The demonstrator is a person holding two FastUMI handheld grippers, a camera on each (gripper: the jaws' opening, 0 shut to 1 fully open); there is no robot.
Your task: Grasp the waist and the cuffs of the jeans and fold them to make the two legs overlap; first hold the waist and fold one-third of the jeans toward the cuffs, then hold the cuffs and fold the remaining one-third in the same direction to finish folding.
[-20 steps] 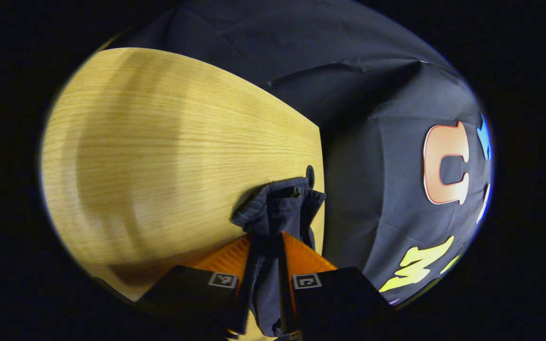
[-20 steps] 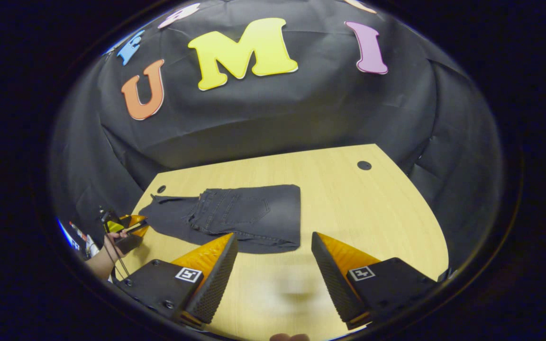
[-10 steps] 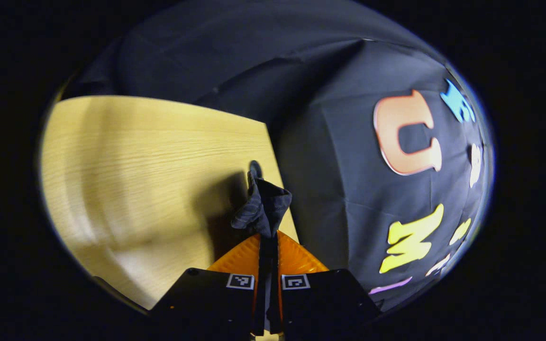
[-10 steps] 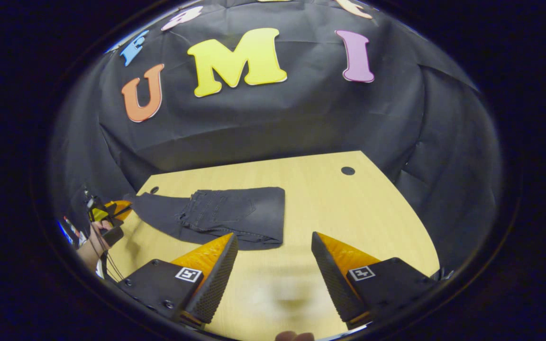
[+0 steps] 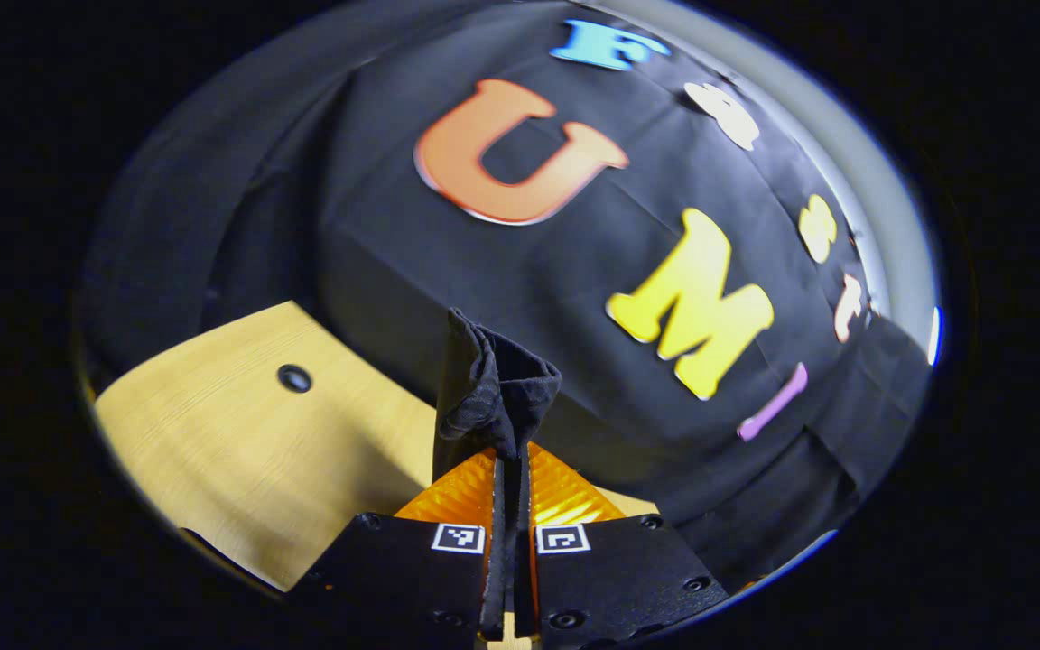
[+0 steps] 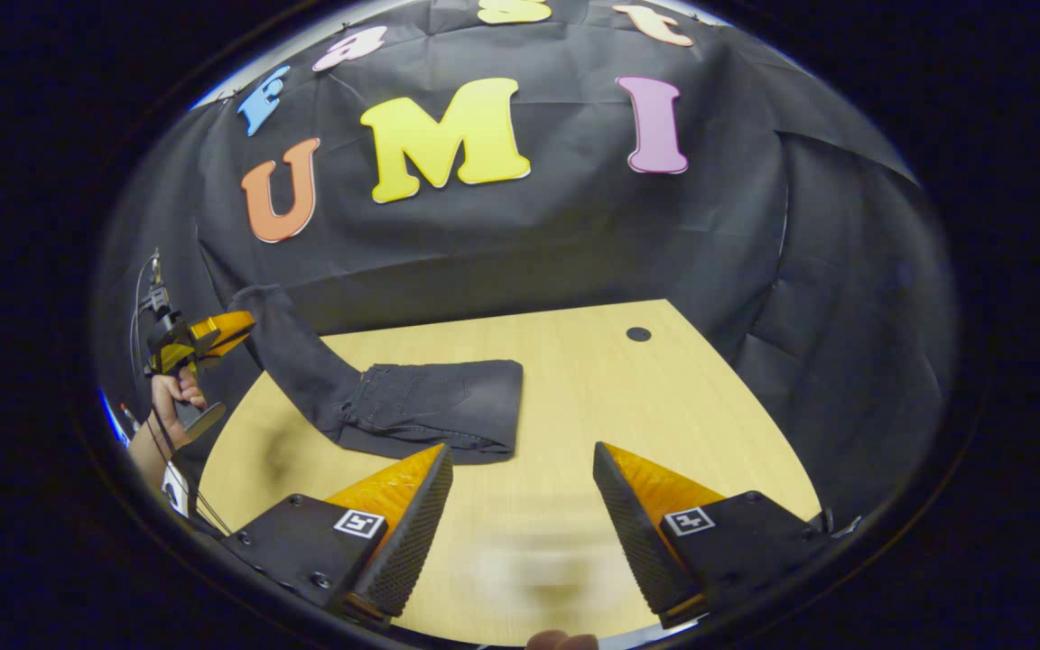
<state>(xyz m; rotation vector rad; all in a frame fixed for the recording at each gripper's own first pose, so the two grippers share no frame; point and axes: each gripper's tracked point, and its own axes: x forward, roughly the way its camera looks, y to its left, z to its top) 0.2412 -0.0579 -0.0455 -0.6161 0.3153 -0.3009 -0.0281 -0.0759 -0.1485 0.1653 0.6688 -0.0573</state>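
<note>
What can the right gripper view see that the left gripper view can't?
Right gripper view: the whole jeans, waist part folded flat on the table, the cuff end lifted up to the left gripper, a hand holding it, and the right gripper open over bare table.
Left gripper view: a close look at the cuffs pinched between its shut fingers.
Both: jeans, left gripper, table.
</note>
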